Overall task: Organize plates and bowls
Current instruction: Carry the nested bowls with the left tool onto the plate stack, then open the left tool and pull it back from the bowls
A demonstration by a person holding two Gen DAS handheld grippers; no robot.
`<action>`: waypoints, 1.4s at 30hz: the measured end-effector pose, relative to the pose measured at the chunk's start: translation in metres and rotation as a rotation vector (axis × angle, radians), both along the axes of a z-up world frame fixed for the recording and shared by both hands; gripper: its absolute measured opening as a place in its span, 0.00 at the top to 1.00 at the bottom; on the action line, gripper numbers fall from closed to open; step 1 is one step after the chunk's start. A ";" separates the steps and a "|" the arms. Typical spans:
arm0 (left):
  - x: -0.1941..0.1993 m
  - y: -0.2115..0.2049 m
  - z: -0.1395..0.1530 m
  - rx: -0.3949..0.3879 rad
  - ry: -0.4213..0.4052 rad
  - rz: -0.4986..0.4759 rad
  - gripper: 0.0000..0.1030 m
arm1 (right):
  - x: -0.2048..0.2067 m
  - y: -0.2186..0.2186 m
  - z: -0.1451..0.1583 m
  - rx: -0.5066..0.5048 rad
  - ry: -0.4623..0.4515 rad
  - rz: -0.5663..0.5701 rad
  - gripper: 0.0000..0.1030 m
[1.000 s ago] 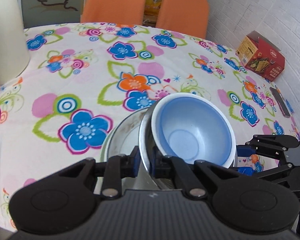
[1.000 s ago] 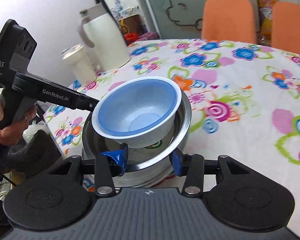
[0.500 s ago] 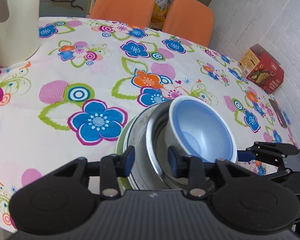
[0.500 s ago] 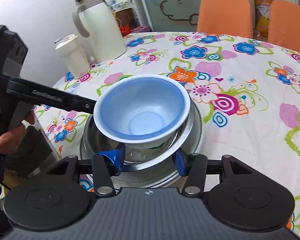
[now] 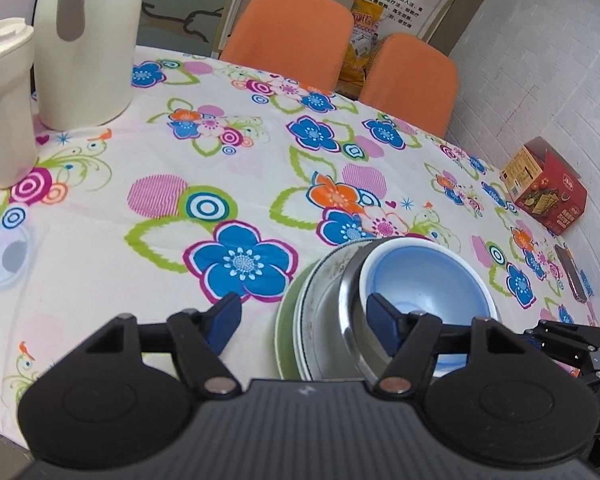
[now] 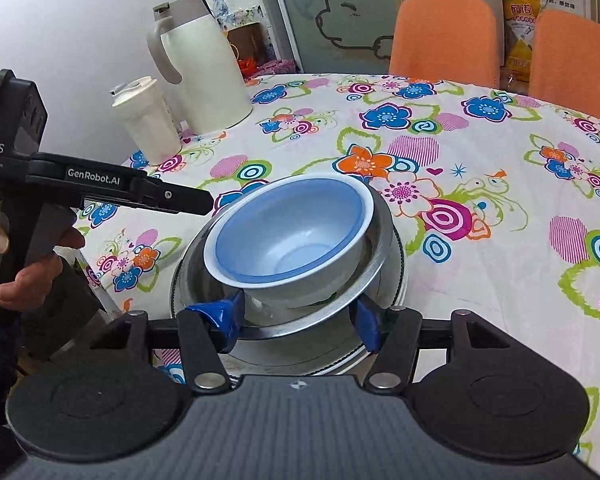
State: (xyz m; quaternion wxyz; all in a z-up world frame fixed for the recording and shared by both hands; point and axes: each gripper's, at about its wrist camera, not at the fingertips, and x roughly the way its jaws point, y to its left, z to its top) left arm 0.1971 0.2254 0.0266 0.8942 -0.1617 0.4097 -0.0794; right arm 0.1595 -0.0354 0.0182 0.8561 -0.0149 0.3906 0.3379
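Right claw (image 6: 300,316) parted, blue bowl (image 6: 288,236) just ahead

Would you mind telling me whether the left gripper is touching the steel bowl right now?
Apart. In the right wrist view, the left gripper hangs with tablecloth visible between its tip and the steel bowl; its jaws are open in the left wrist view.

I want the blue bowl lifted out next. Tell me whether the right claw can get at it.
Probably yes: the right claw is open just before the blue bowl, which sits uncovered atop the metal bowl; the left claw is beside it.

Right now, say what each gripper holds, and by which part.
Nothing: the left gripper and right gripper are both open around the bowl stack's near edges.
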 end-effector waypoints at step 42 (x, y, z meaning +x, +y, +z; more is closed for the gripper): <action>-0.073 -0.100 0.019 0.153 -0.226 0.196 0.30 | -0.045 -0.040 0.002 0.026 -0.229 -0.614 0.49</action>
